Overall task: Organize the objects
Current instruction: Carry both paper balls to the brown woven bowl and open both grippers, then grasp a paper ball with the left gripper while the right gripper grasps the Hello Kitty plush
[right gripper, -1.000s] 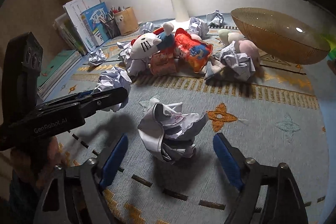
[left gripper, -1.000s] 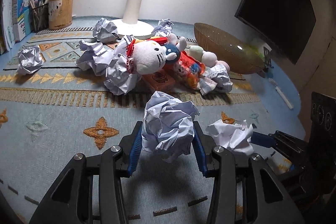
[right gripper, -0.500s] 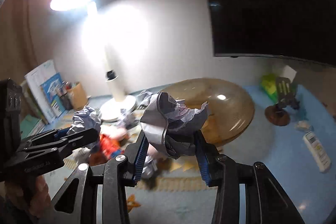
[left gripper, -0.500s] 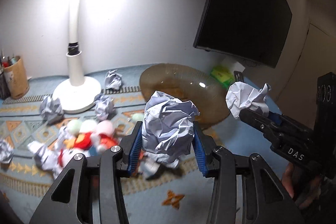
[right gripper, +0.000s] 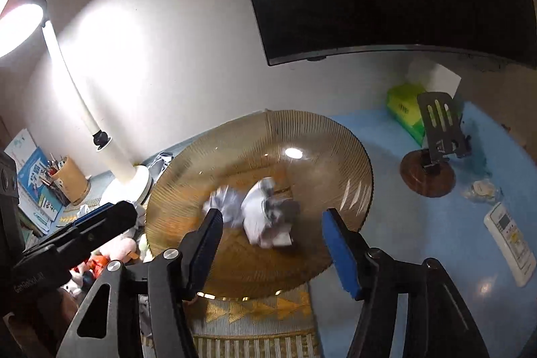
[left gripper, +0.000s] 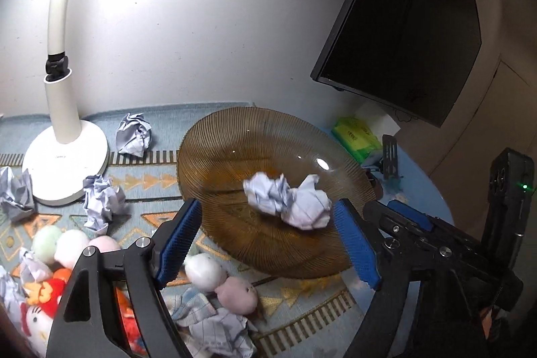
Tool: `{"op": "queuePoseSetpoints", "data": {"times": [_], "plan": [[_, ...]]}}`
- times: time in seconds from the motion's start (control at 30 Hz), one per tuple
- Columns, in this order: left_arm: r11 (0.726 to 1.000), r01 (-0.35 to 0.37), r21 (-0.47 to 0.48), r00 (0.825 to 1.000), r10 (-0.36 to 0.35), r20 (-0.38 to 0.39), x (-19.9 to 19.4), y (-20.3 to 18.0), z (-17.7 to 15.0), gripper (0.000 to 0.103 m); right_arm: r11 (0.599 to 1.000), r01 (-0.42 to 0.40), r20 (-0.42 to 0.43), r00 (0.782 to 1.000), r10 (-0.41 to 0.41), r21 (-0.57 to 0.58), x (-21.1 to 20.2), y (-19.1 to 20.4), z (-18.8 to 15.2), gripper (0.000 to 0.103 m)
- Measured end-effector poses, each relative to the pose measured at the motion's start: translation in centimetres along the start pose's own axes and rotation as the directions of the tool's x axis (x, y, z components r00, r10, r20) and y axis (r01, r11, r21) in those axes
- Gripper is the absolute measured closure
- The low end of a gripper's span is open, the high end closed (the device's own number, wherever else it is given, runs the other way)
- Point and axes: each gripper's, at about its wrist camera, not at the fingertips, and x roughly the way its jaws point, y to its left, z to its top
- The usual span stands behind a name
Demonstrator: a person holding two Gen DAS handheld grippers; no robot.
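Note:
Two crumpled paper balls lie together inside the amber ribbed glass bowl; they also show in the right wrist view, a little blurred, in the bowl. My left gripper is open and empty above the bowl's near rim. My right gripper is open and empty over the bowl too, and its black body shows at the right of the left wrist view. More crumpled paper balls lie on the patterned mat.
A white lamp base stands left of the bowl. Plush toys and paper wads lie near the front left. A green tissue pack, a phone stand, a remote and a pen cup sit around. A dark screen hangs behind.
Both grippers have opened and let go of their paper balls, which now lie in the bowl. Both have moved over the bowl.

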Motion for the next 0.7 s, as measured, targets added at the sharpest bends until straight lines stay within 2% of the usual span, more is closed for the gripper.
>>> {"op": "queuePoseSetpoints", "data": {"times": [0.17,0.2,0.23,0.3,0.37,0.47,0.53,0.63,0.67,0.7], "plan": [[0.999,-0.029,-0.016,0.995,0.031,0.097,-7.7,1.6,-2.9,0.023,0.988,-0.150,-0.024,0.988,0.149,-0.026,-2.9,3.9,-3.6,0.043],[0.999,-0.050,-0.021,0.992,0.052,0.115,-9.3,2.1,-3.7,0.019,0.985,-0.165,-0.028,0.986,0.164,-0.054,-3.4,5.2,-4.4,0.043],[0.997,-0.076,-0.027,0.988,0.079,0.135,-10.9,2.7,-4.7,0.010,0.981,-0.178,-0.030,0.984,0.176,-0.080,-3.8,6.6,-5.3,0.043],[0.988,-0.151,-0.041,0.970,0.156,0.184,-13.8,4.3,-6.5,0.000,0.971,-0.205,-0.030,0.979,0.203,-0.126,-4.1,9.1,-7.0,0.043],[0.965,-0.255,-0.052,0.942,0.261,0.210,-15.9,6.0,-8.3,0.000,0.963,-0.221,-0.026,0.975,0.219,-0.157,-3.9,11.0,-8.9,0.043],[0.920,-0.372,-0.121,0.900,0.390,0.195,-17.5,10.0,-10.8,0.000,0.951,-0.207,-0.010,0.978,0.211,-0.230,-3.0,13.8,-11.9,0.043],[0.883,-0.445,-0.148,0.869,0.466,0.165,-17.4,12.8,-12.4,0.000,0.941,-0.216,-0.031,0.976,0.216,-0.262,-1.9,15.3,-13.4,0.043],[0.867,-0.457,-0.197,0.864,0.486,0.132,-17.2,16.4,-14.4,0.001,0.929,-0.244,-0.072,0.970,0.233,-0.277,-0.4,16.6,-14.9,0.043],[0.860,-0.463,-0.216,0.861,0.494,0.120,-16.7,17.2,-14.9,0.001,0.929,-0.217,-0.077,0.976,0.203,-0.299,0.0,17.0,-15.1,0.043],[0.860,-0.451,-0.237,0.871,0.482,0.091,-16.5,17.7,-15.0,0.001,0.927,-0.190,-0.064,0.982,0.179,-0.323,0.0,17.4,-15.3,0.043]]}}
